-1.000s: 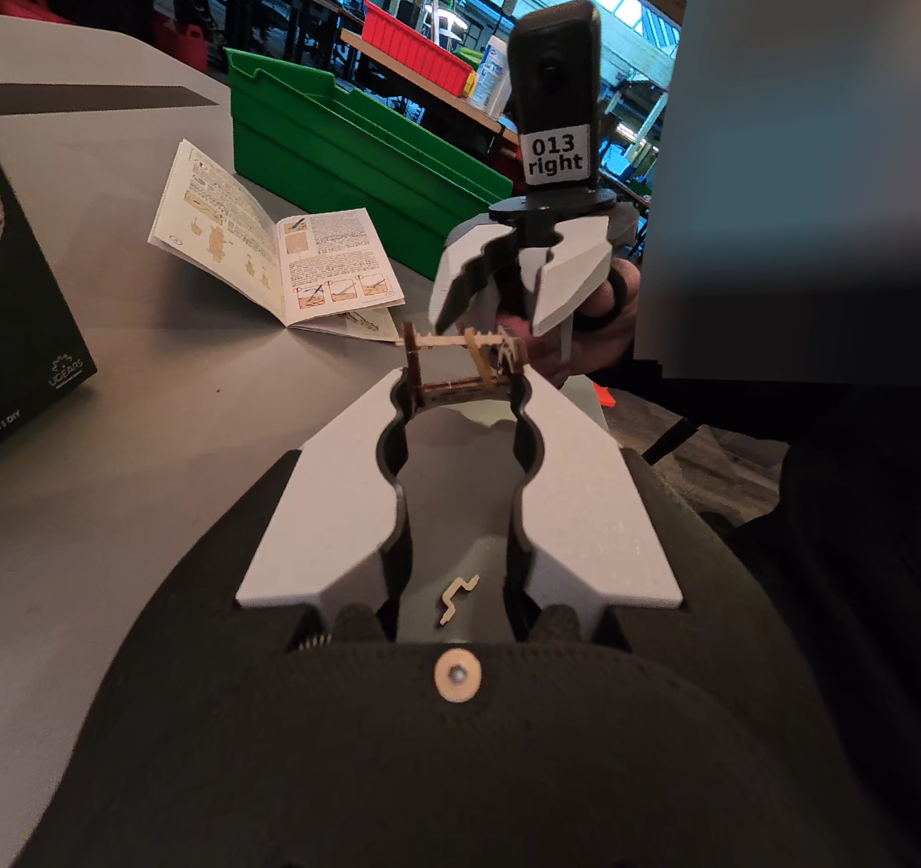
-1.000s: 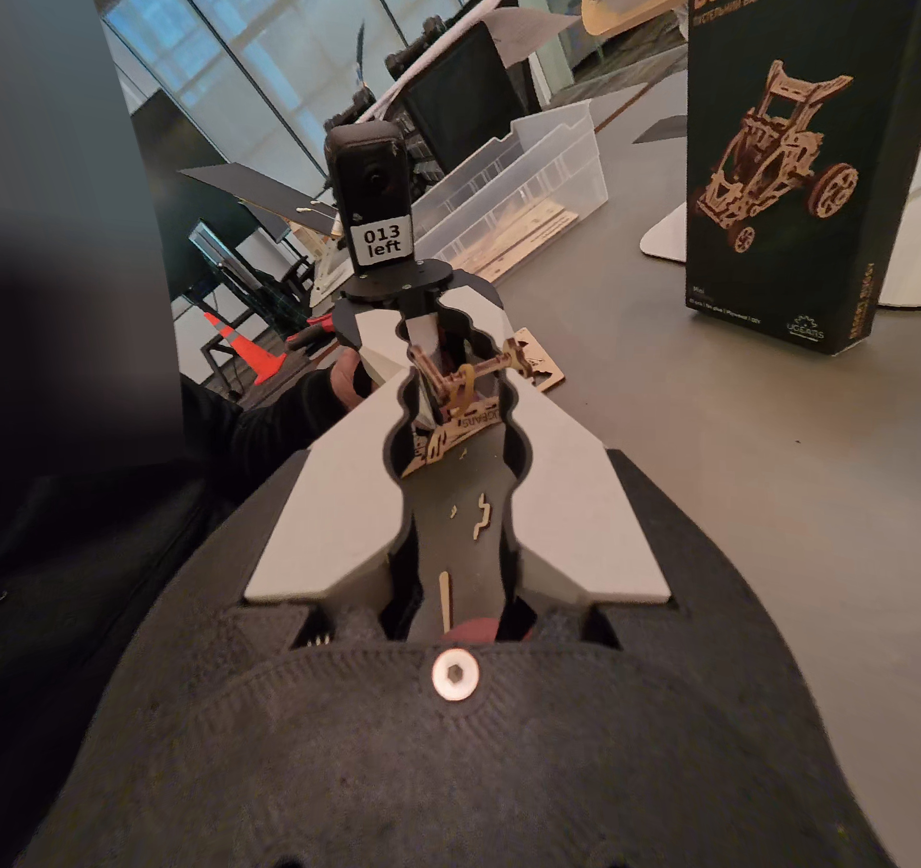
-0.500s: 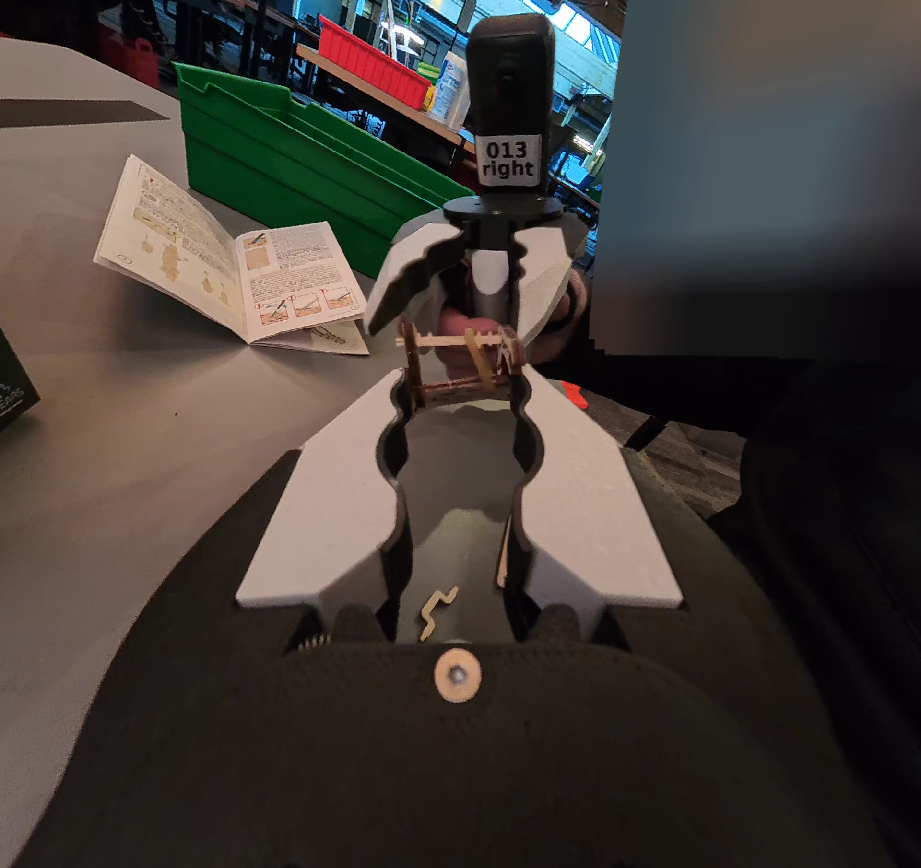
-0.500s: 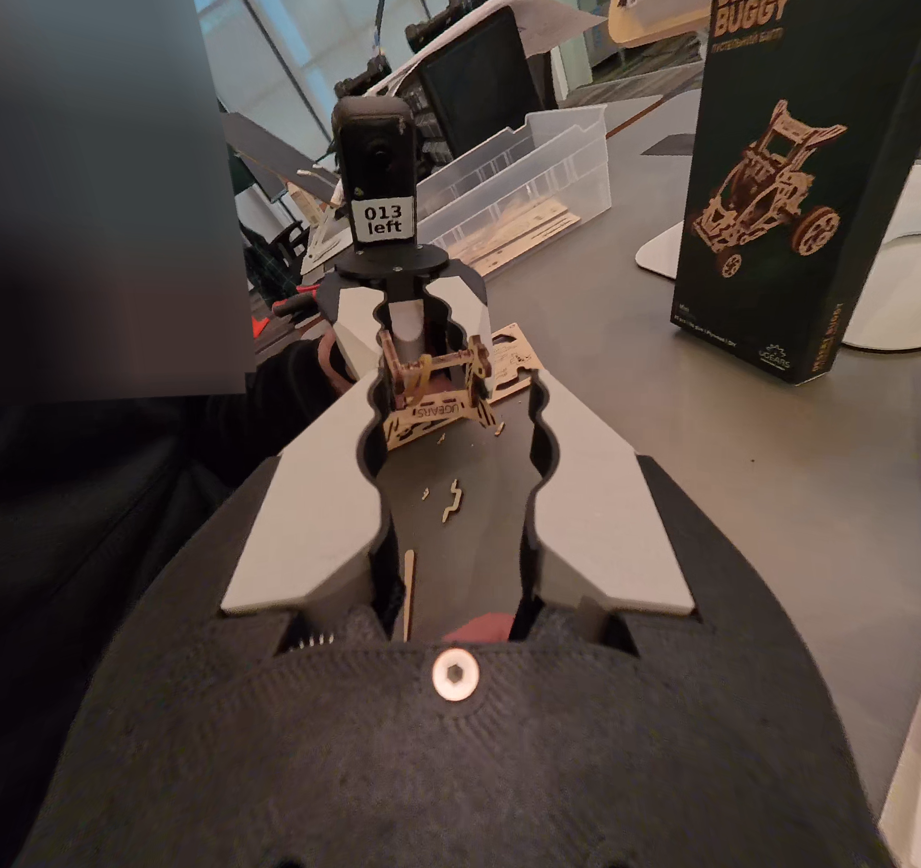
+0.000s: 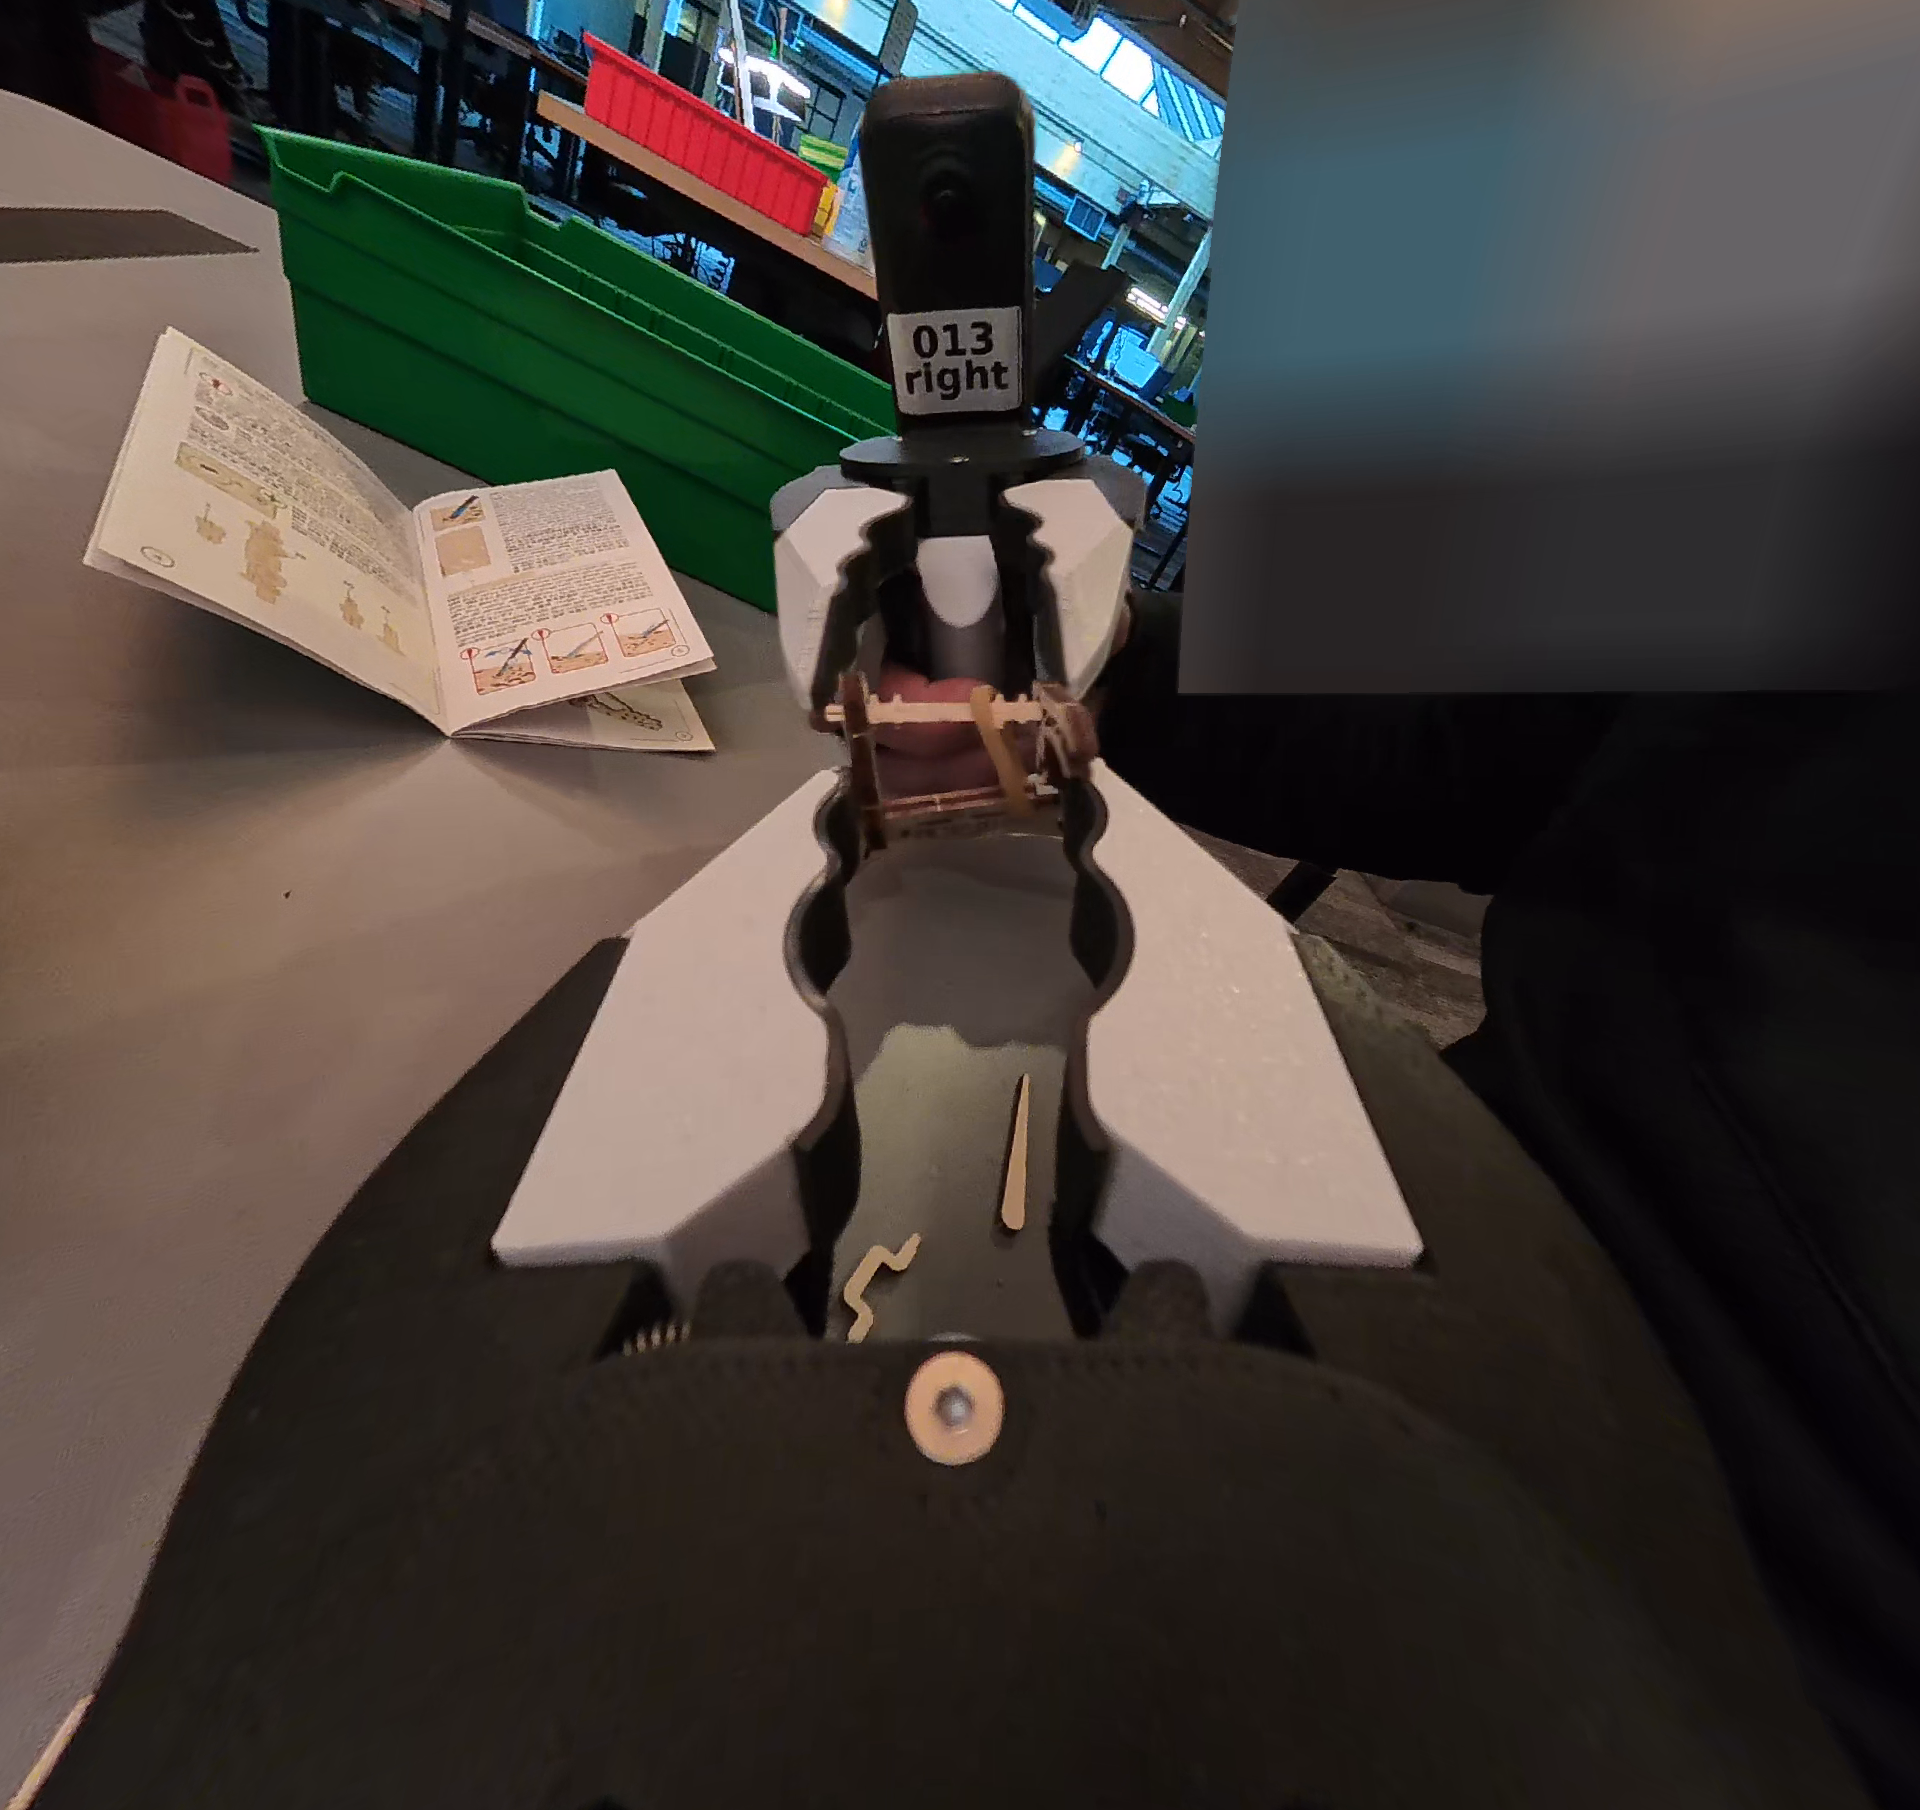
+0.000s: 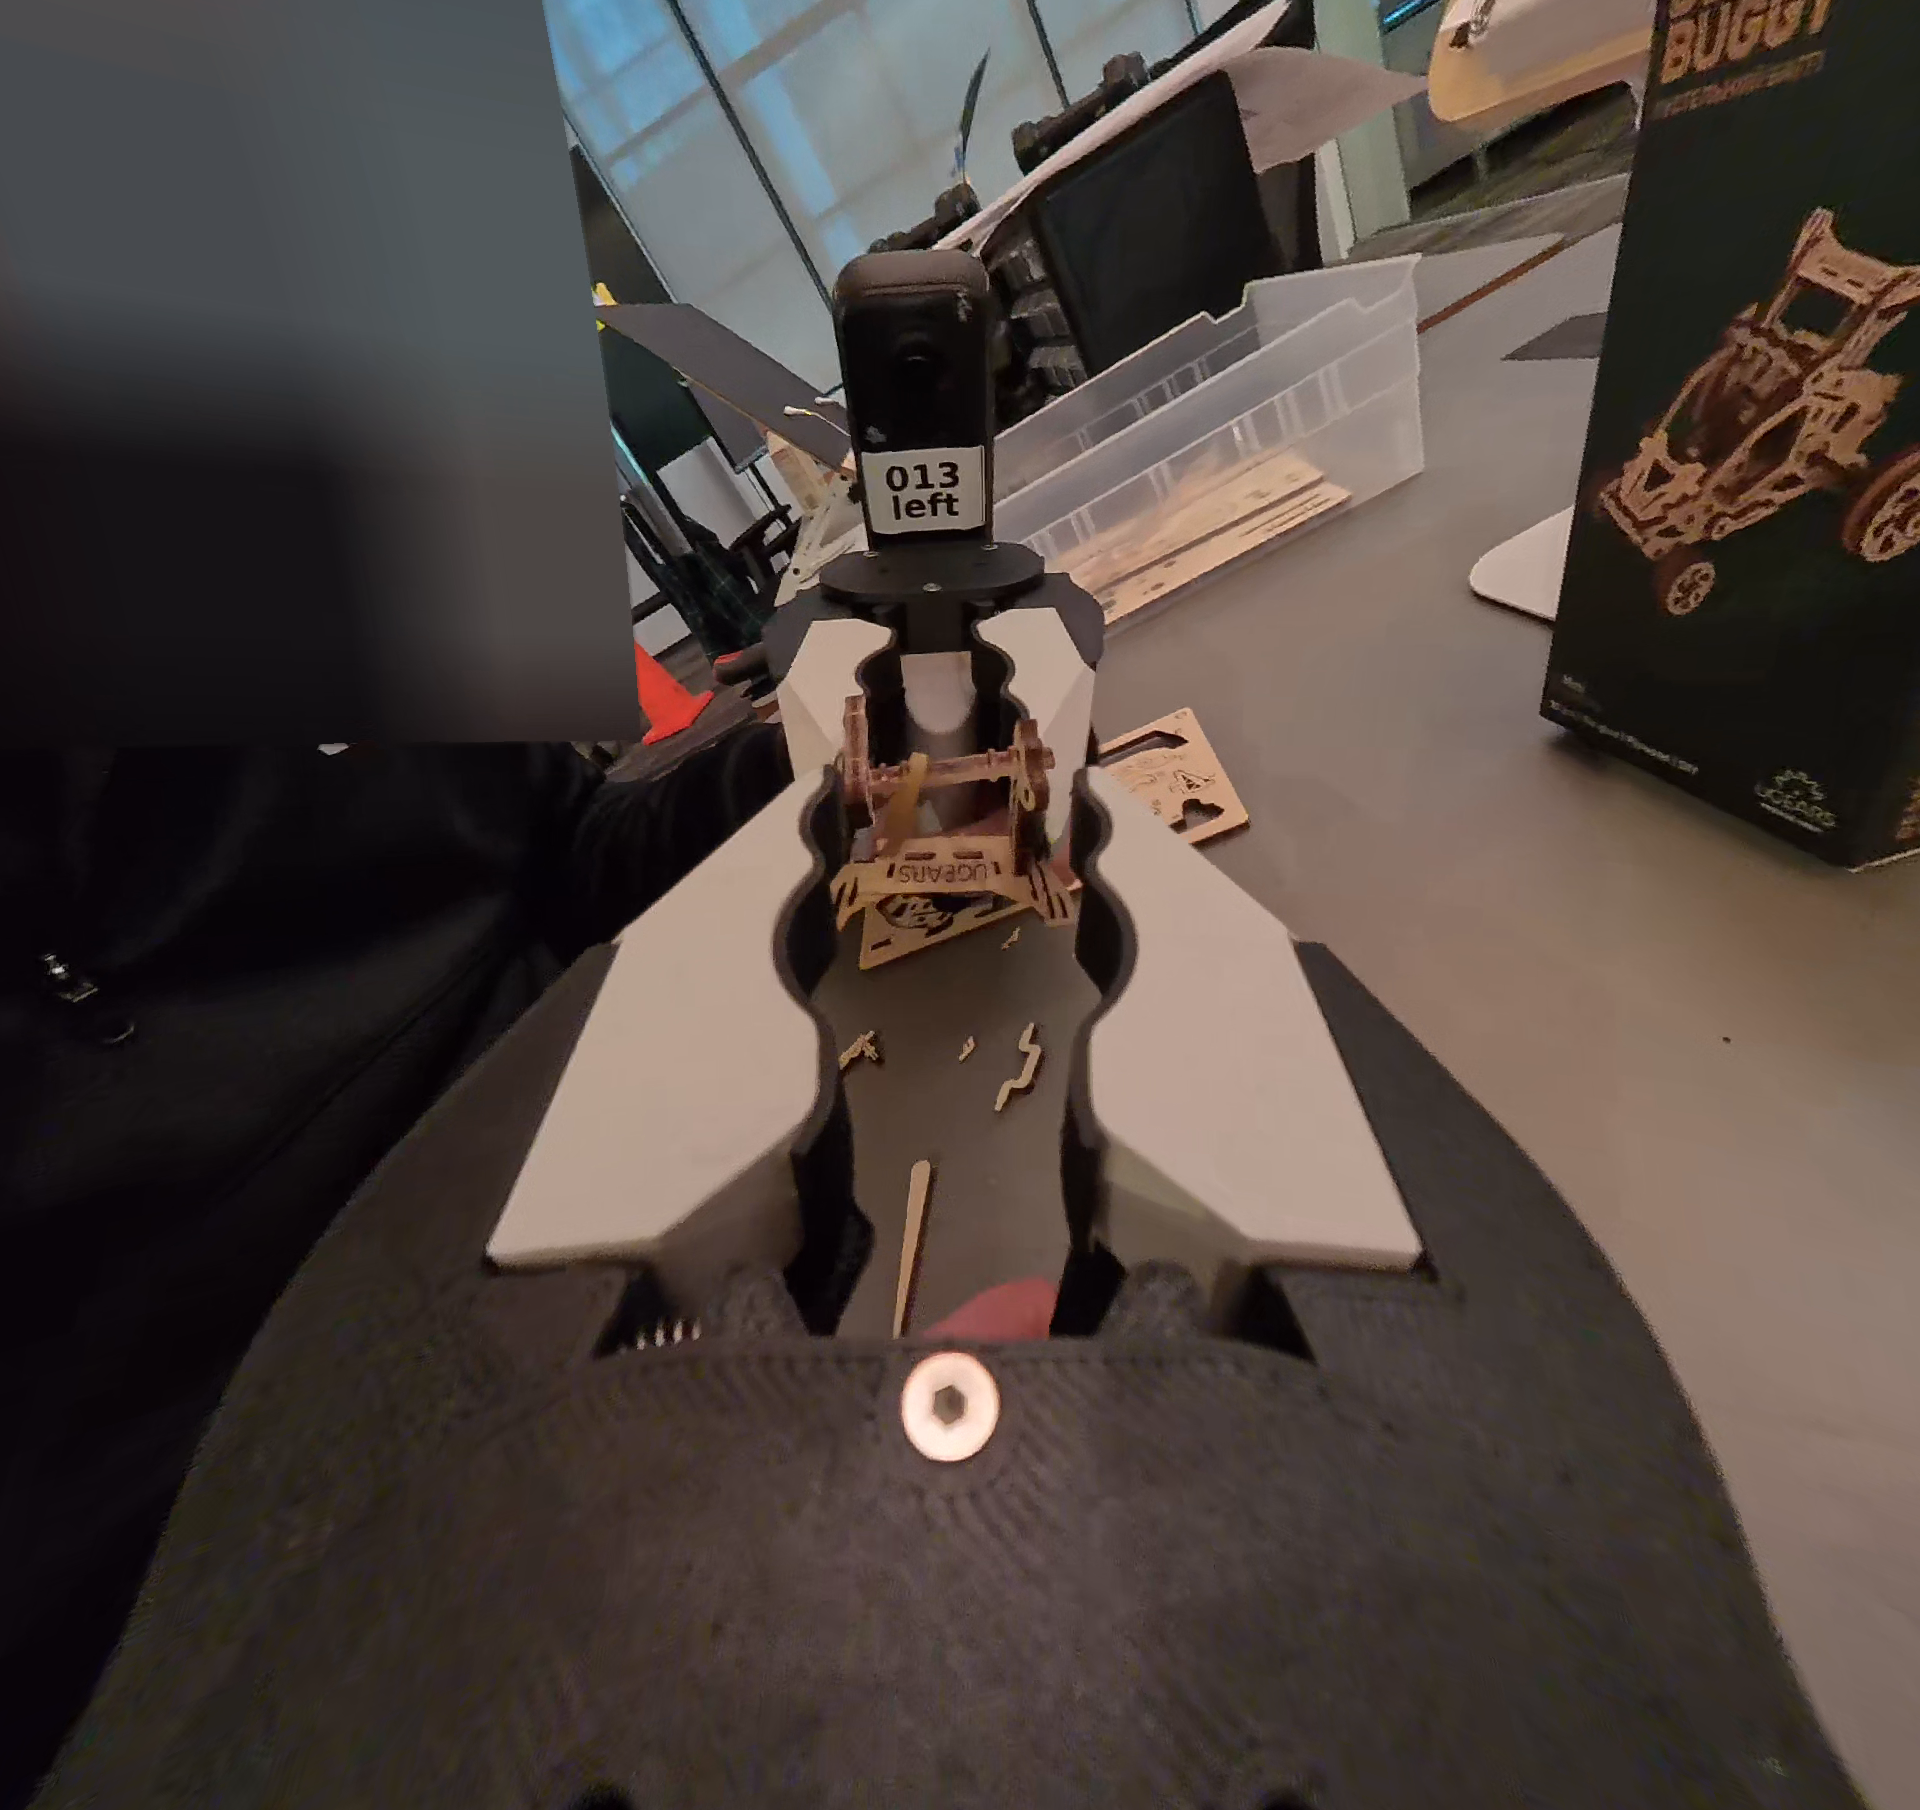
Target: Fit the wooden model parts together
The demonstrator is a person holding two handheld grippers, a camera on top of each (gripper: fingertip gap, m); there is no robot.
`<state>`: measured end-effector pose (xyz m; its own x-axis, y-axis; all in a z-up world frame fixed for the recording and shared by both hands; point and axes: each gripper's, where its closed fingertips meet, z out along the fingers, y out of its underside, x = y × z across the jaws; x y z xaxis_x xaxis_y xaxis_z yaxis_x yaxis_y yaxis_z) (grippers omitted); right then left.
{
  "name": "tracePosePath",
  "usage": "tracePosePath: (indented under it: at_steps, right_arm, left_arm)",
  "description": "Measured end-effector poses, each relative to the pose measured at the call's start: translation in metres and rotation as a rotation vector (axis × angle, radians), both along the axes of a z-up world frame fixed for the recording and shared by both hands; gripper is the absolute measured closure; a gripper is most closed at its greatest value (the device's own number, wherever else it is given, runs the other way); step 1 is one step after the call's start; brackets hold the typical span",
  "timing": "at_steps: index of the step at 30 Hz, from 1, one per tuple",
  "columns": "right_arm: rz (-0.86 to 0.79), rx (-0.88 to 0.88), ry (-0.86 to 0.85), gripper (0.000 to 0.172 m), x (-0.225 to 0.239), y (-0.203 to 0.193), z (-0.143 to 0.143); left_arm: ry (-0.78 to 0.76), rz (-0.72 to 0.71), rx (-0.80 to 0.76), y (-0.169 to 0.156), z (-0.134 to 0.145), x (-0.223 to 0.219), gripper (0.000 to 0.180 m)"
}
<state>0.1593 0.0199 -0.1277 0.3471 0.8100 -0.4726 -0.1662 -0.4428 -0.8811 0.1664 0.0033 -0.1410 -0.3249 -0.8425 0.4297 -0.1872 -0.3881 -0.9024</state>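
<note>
Wooden model frame [image 5: 961,758], light, thin-slatted and breakable, hangs above the tabletop's [image 5: 312,929] near edge clamped by its side plates in my left hand-held gripper [image 5: 961,804], while my right hand-held gripper [image 6: 951,825] stands open around it.

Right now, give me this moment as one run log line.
left gripper: clamped on wooden model | right gripper: open around it, pads apart | loose wooden bits: on table
</note>
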Motion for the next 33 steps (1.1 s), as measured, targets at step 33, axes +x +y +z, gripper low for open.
tracePosePath:
  at_steps: [33]
  right_arm:
    - [-0.115, -0.094, -0.083, 0.120, 0.013, -0.001, -0.018]
  left_arm:
    - [0.125, 0.031, 0.113, 0.000, -0.023, 0.006, 0.144]
